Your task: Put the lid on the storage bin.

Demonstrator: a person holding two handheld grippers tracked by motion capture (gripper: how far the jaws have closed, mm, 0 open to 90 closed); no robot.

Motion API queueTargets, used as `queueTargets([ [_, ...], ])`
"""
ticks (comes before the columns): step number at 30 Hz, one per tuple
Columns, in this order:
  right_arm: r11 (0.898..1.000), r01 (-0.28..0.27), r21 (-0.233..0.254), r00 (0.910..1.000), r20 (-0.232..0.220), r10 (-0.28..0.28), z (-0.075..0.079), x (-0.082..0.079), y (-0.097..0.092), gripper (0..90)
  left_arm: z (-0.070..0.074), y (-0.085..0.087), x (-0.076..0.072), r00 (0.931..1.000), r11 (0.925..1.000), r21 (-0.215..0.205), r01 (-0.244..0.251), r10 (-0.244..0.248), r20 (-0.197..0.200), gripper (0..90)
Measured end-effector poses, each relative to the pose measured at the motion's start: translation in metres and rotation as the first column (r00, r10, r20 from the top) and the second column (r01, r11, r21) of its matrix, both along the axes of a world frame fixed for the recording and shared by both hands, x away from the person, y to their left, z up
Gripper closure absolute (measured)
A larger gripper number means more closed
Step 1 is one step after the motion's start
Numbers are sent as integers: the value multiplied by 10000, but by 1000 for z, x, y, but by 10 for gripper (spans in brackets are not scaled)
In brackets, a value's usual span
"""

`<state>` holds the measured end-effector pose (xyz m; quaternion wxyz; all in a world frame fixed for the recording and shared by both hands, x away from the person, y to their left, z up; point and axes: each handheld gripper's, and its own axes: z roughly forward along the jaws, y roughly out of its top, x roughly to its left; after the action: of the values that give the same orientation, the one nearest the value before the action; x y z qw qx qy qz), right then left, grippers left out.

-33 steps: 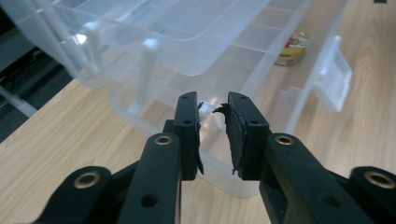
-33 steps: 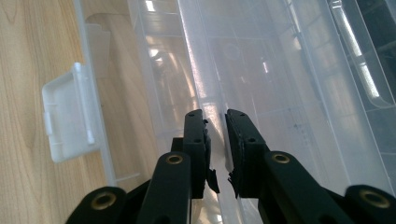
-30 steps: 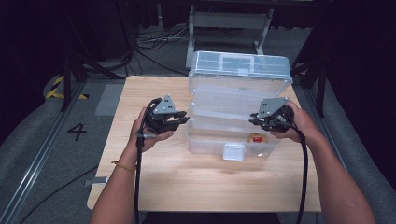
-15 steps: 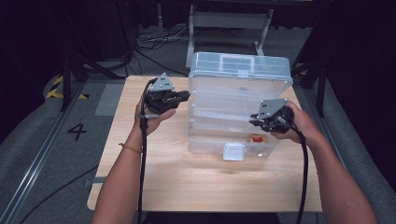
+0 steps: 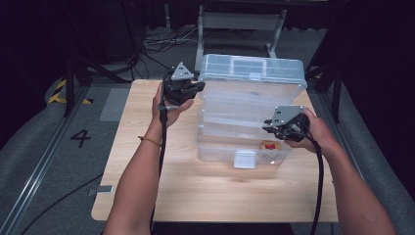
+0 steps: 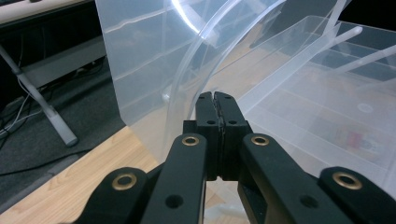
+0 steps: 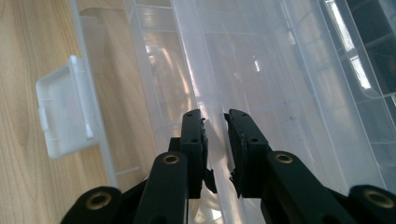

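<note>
Stood on one pale wooden table (image 5: 161, 196): one big box (image 5: 244, 132) of clear plastic, with ribbed walls and rounded corners. Raised at the far side, one clear lid (image 5: 252, 73) with moulded compartments. Fixed at the front wall, one small white latch (image 5: 244, 159), square. Seen inside near the front, one small red and yellow item (image 5: 269, 145), too blurred to name. Behind the table, one grey metal stand (image 5: 240, 22) and loose cables on the floor. Held against the lid's left edge, left gripper (image 5: 188, 90), jaws just closed tight, pads together in its own view. Placed at the box's right side, right gripper (image 5: 279, 132), jaws narrow, with a thin clear edge between them.
</note>
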<state>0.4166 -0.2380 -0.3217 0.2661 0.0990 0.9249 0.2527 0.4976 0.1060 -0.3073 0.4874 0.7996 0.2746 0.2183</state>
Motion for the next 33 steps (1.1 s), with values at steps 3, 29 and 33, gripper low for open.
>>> queueTargets([
  [3,9995,104,289,9999,-39,-103,1,-2,-8,788,1,1,-3,9999,9997,-178,145,-144,27,898],
  [29,9935,534,1004,9984,106,-548,1,-24,-52,848,-8,3,-28,9968,9926,929,777,-791,108,899],
  [33,9913,672,1128,9974,185,-697,0,-30,-60,851,-11,4,-34,9961,9914,989,862,-877,112,900],
])
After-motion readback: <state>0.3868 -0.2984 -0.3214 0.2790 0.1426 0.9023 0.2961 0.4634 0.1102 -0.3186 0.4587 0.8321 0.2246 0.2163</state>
